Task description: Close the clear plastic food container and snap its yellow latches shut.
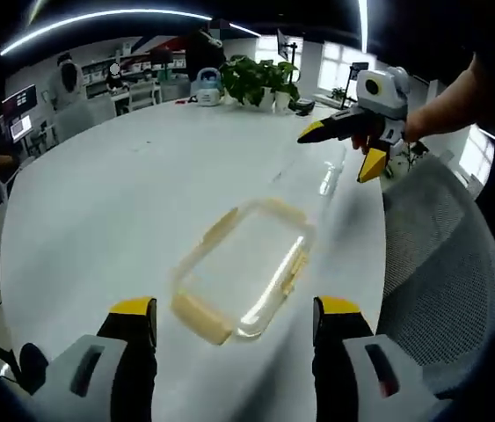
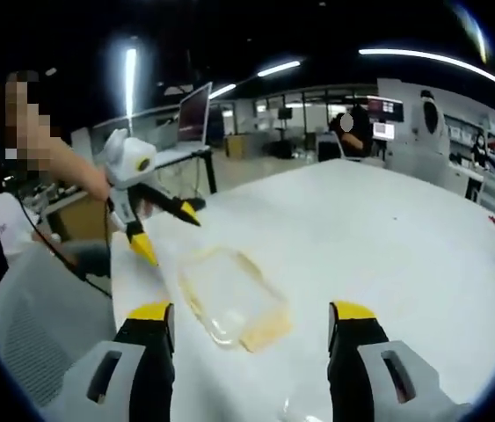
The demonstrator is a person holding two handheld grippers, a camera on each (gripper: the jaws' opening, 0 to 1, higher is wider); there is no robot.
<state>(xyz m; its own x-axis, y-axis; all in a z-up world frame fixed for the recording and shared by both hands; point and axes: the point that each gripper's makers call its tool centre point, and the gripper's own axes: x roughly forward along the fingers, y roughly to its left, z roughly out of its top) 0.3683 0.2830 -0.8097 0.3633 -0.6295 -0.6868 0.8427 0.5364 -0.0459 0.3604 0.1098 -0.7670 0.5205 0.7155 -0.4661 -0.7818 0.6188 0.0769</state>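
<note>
The clear plastic container lies on the white table, with yellow latches along its edges. My left gripper is open just short of its near end, nothing between the jaws. My right gripper hovers open past the far end, held by a hand. A faint clear piece, possibly a lid, lies between the container and the right gripper. In the right gripper view the container sits ahead of my open right gripper, and my left gripper stands open beyond it.
The round white table stretches far behind the container. A grey mesh chair stands at its edge by the right gripper. Potted plants and a small appliance sit at the far side. Office desks and monitors lie beyond.
</note>
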